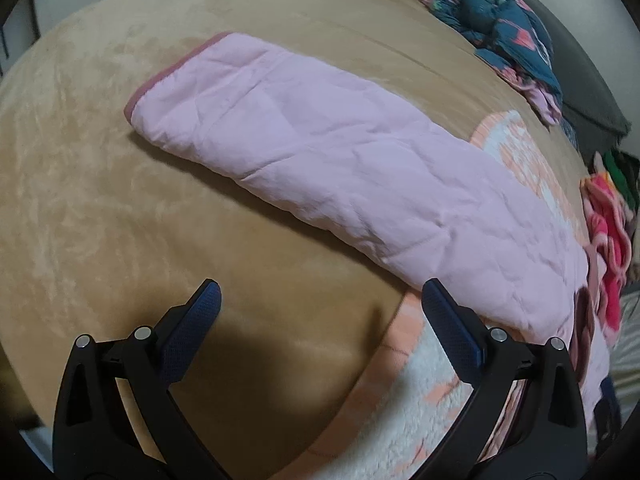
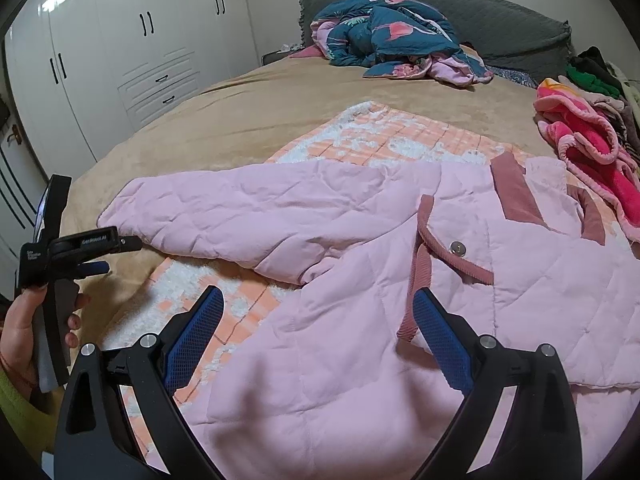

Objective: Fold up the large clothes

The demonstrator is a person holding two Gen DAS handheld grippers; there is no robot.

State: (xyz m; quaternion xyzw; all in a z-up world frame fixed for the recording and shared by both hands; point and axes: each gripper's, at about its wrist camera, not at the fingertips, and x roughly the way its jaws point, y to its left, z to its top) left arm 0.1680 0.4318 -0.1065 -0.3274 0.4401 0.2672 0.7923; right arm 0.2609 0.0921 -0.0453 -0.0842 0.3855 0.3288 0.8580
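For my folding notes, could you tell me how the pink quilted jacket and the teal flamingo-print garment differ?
The pink quilted jacket lies spread flat near both grippers, sleeve stretched out; the teal flamingo-print garment sits crumpled in a heap by the headboard. The jacket is plain pink with dusty-rose trim; the teal one is patterned. Both rest on the tan bedspread.

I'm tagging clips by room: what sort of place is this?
Most likely a bedroom: a wide bed with a grey headboard, white wardrobes along the wall, and a pink jacket spread out on the bed.
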